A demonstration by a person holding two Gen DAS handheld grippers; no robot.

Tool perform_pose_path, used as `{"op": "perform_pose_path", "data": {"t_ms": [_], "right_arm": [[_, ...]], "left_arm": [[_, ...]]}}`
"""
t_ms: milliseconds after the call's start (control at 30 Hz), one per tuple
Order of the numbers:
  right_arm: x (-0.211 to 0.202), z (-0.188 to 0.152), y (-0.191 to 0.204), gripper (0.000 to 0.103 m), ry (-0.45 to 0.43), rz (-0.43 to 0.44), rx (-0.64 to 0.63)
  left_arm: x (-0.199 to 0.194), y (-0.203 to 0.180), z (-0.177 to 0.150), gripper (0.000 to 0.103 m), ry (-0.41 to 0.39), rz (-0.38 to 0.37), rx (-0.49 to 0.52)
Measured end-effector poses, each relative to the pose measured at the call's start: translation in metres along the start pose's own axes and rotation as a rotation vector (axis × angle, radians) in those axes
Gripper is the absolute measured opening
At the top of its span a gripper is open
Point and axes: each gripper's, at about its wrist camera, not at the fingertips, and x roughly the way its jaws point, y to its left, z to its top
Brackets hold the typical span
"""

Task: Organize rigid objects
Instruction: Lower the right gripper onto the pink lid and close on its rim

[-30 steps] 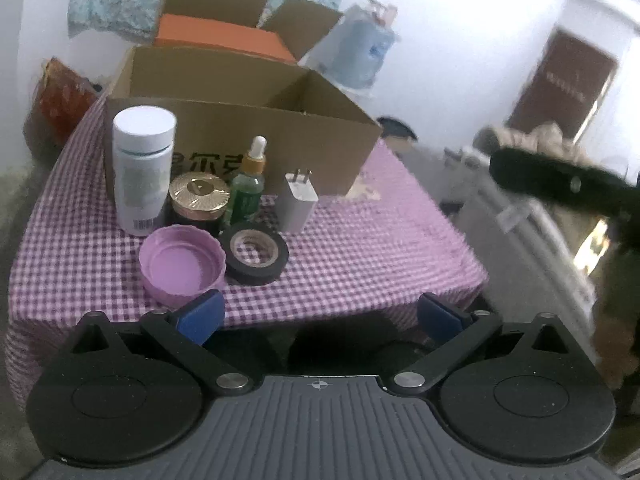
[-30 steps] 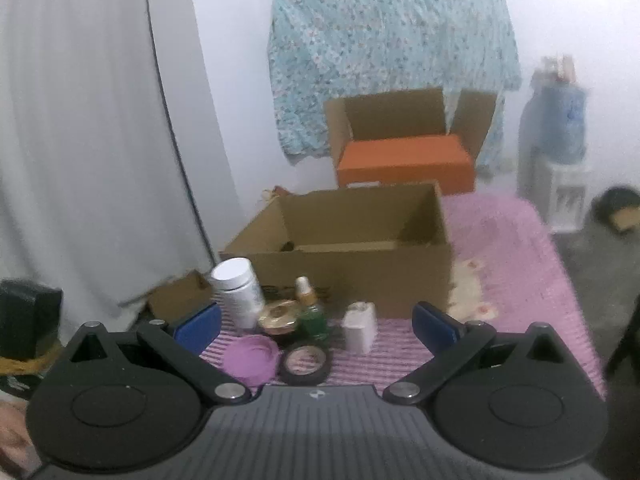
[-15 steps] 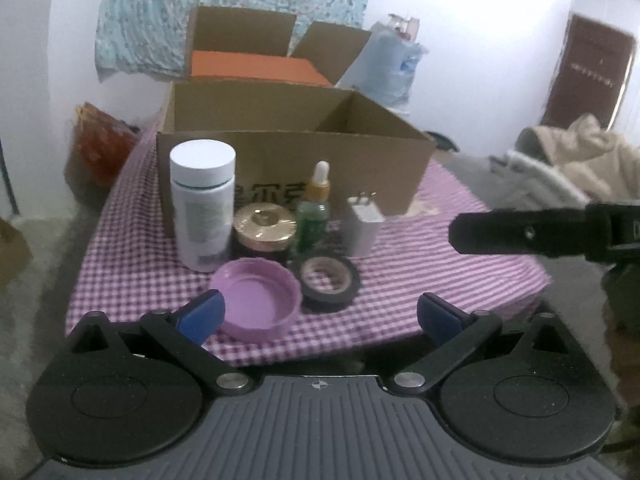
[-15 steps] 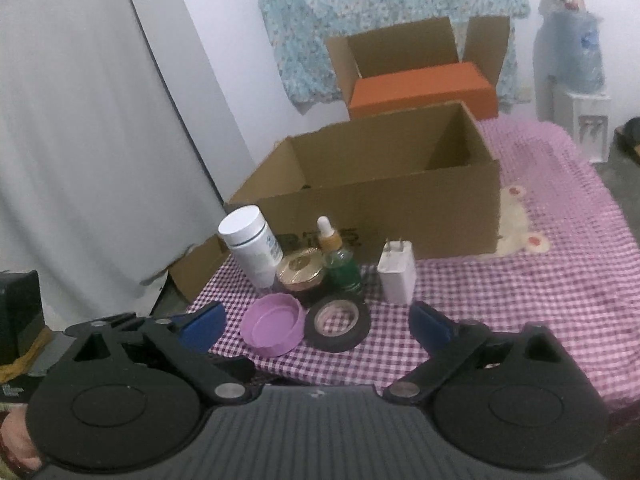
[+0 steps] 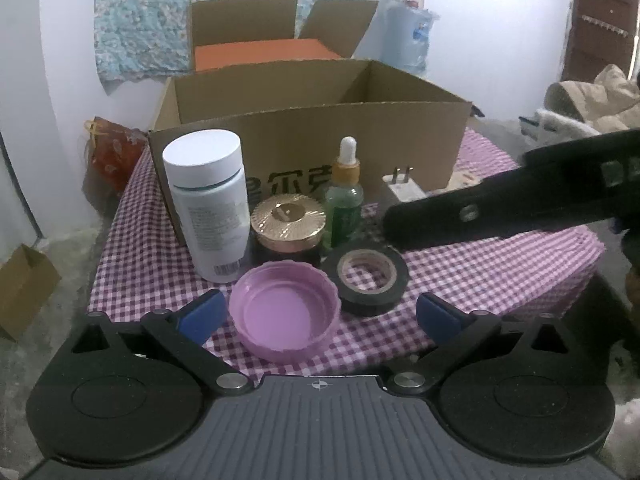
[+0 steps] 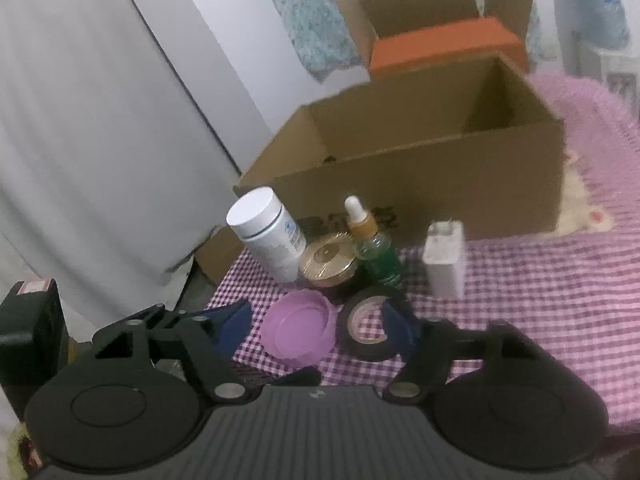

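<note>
On the purple checked table stand a white bottle, a gold-lidded jar, a green dropper bottle, a white charger plug, a black tape roll and a pink lid, in front of an open cardboard box. My left gripper is open, just short of the pink lid. My right gripper is open around the pink lid and tape roll. The right gripper's black body crosses the left wrist view.
A second carton holding an orange box sits behind the open box. A water dispenser stands at the back right. A small carton and a red bag lie on the floor at left. A grey curtain hangs left.
Both grippers have moved in toward the objects. The right gripper has dropped and swung over the table, and its body now covers part of the plug in the left wrist view.
</note>
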Motion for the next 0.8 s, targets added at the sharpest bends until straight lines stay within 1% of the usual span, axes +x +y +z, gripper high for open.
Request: {"op": "perform_pose_path", "data": {"t_ms": [67, 167, 267, 333, 400, 500, 600, 667, 800], "right_arm": [[0.011, 0.002, -0.002, 0.066, 0.028, 0.019, 0.018], [0.028, 0.002, -0.004, 0.059, 0.068, 0.044, 0.040], [0.040, 0.002, -0.003, 0.055, 0.097, 0.060, 0.045], [0.047, 0.002, -0.002, 0.052, 0.113, 0.062, 0.047], [0.052, 0.002, -0.001, 0.045, 0.130, 0.065, 0.049], [0.059, 0.001, 0.000, 0.039, 0.155, 0.067, 0.051], [0.065, -0.001, -0.002, 0.037, 0.181, 0.080, 0.070], [0.066, -0.003, -0.002, 0.036, 0.188, 0.084, 0.074], [0.063, -0.006, -0.003, 0.035, 0.203, 0.105, 0.085]], "left_arm": [[0.004, 0.002, 0.000, 0.102, 0.008, 0.005, 0.001], [0.010, 0.002, 0.000, 0.102, 0.018, 0.011, 0.011], [0.014, 0.002, 0.000, 0.099, 0.030, 0.015, 0.023], [0.017, 0.002, 0.000, 0.094, 0.040, 0.016, 0.025], [0.019, 0.002, 0.000, 0.086, 0.048, 0.012, 0.024], [0.021, 0.003, 0.000, 0.077, 0.059, 0.008, 0.021], [0.021, 0.002, 0.000, 0.069, 0.064, -0.004, 0.022], [0.020, 0.000, -0.001, 0.066, 0.067, -0.011, 0.028], [0.016, -0.006, -0.003, 0.064, 0.065, -0.035, 0.037]]}}
